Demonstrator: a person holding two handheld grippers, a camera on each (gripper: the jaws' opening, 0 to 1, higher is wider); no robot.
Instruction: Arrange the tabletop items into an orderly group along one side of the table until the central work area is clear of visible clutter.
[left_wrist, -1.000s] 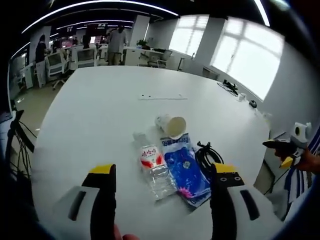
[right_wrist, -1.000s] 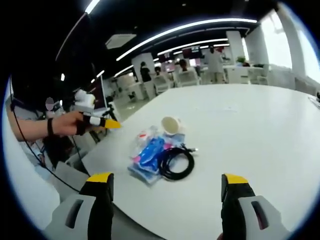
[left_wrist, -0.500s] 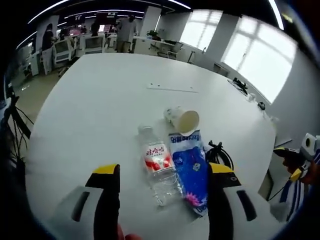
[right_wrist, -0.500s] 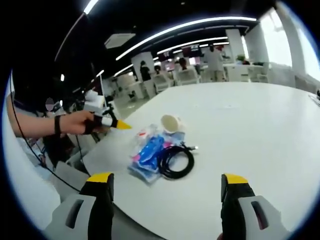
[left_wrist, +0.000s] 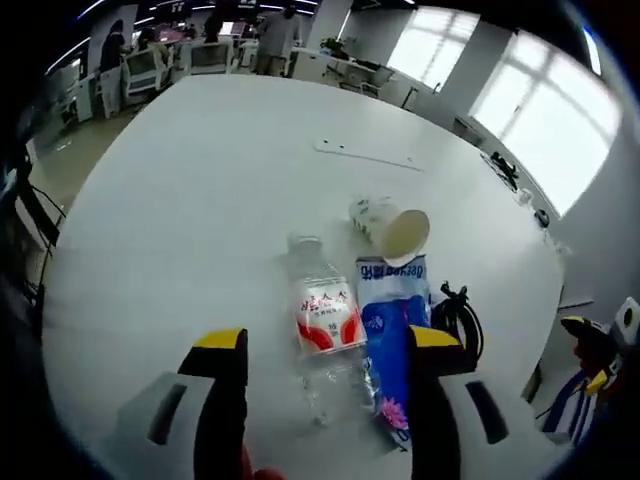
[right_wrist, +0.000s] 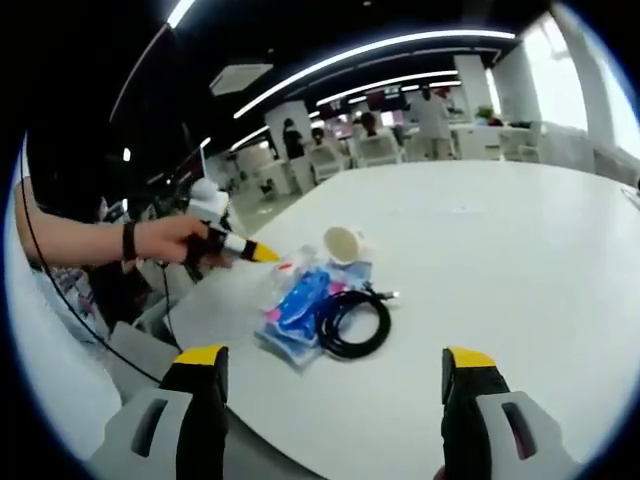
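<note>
A clear water bottle (left_wrist: 325, 320) with a red and white label lies on the white table (left_wrist: 180, 180). Beside it lie a blue packet (left_wrist: 392, 335), a tipped paper cup (left_wrist: 392, 228) and a coiled black cable (left_wrist: 458, 320). My left gripper (left_wrist: 326, 340) is open, its jaws standing either side of the bottle and packet, just short of them. In the right gripper view the left gripper (right_wrist: 245, 250), held in a hand, reaches over the bottle (right_wrist: 280, 282), next to the packet (right_wrist: 300, 305), cup (right_wrist: 342, 244) and cable (right_wrist: 350, 322). My right gripper (right_wrist: 325, 358) is open and well back from the pile.
A thin white strip (left_wrist: 365, 155) lies farther along the table. The pile sits near the table's rounded edge (right_wrist: 200, 320). Office desks, chairs and people (left_wrist: 200, 50) stand beyond the far end. Bare tabletop (right_wrist: 520, 260) spreads to the right of the pile.
My left gripper has moved forward and down toward the bottle and packet, which now look larger between its jaws. The right gripper has stayed put.
</note>
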